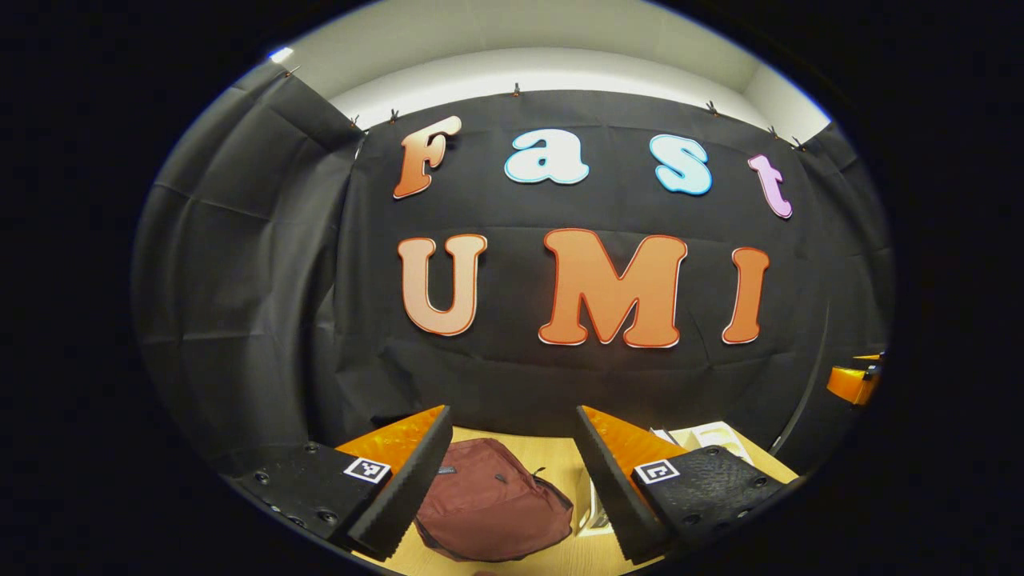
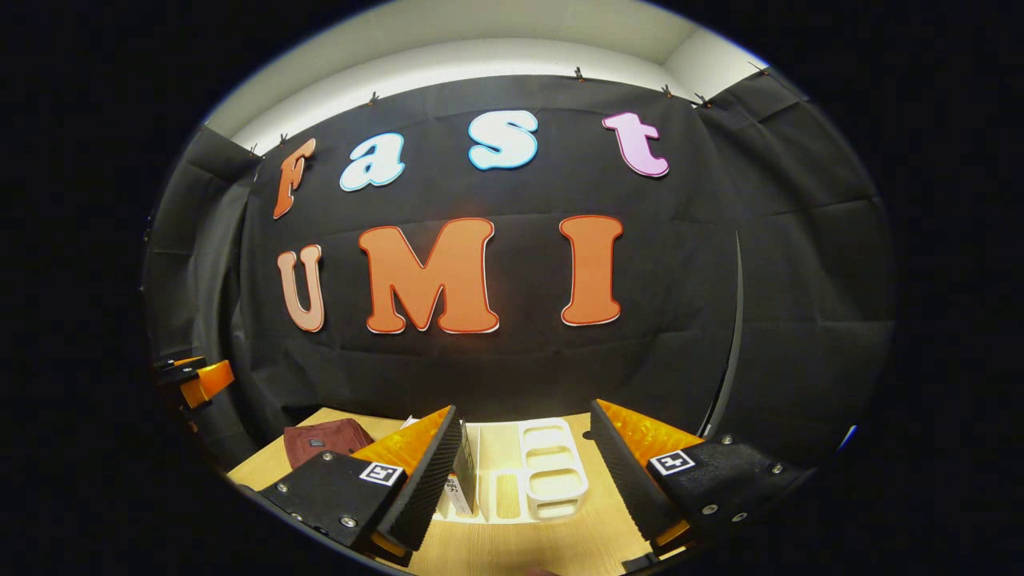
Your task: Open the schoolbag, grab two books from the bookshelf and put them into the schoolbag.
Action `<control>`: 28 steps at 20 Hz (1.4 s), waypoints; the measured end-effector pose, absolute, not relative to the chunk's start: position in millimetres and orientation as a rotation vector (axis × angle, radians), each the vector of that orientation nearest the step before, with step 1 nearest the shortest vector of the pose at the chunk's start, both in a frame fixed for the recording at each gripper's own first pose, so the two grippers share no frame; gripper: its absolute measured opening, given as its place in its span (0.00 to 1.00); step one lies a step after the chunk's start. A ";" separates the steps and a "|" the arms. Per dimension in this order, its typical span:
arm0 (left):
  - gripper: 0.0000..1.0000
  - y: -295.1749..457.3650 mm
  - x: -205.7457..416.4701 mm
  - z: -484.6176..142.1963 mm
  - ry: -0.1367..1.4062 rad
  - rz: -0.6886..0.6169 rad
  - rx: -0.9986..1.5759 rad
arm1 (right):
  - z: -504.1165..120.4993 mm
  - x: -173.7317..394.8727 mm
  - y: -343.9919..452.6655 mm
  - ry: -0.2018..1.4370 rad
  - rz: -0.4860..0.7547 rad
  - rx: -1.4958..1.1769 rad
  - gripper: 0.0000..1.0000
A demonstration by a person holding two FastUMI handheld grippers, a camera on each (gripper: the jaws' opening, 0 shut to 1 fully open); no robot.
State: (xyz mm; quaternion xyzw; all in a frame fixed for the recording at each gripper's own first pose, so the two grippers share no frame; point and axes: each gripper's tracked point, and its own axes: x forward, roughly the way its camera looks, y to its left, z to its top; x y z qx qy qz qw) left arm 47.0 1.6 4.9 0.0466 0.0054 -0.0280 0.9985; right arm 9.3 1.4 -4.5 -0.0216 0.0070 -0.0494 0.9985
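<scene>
Schoolbag (image 1: 492, 500) of dark red cloth lies flat on the wooden worktop (image 1: 560, 458), seen in the left gripper view between the two fingers of the left gripper (image 1: 512, 488), whose jaws stand wide apart and hold nothing. Whether its zip is done up cannot be told from here. In the right gripper view a corner of the same schoolbag (image 2: 324, 442) shows at the far left of the worktop (image 2: 512, 548), beside the left finger of the right gripper (image 2: 524, 480). That gripper's jaws are likewise spread apart and empty, raised above the worktop. Between them stands the white bookshelf (image 2: 544, 472), with open slots in its side wall, and books (image 2: 462, 480) stand upright in it just beside the gripper's left finger. In the left gripper view the bookshelf (image 1: 712, 436) peeps out behind the right finger, to the right of the schoolbag and apart from it. Each view also catches the other gripper at its edge: the right gripper (image 1: 854, 382) far right in the left gripper view, the left gripper (image 2: 196, 378) far left in the right gripper view. Black cloth (image 2: 800, 240) walls the booth behind.
</scene>
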 end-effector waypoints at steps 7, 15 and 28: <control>0.94 6.4 40.1 7.7 0.004 -0.044 0.071 | -7.8 11.1 9.7 0.023 -0.072 -0.048 0.96; 0.94 15.5 55.4 4.1 -0.011 -0.105 0.054 | -8.8 11.6 6.4 0.011 -0.155 -0.037 0.96; 0.95 38.2 59.7 -98.2 0.058 -0.185 0.129 | -26.8 12.7 14.2 0.012 -0.198 -0.131 0.96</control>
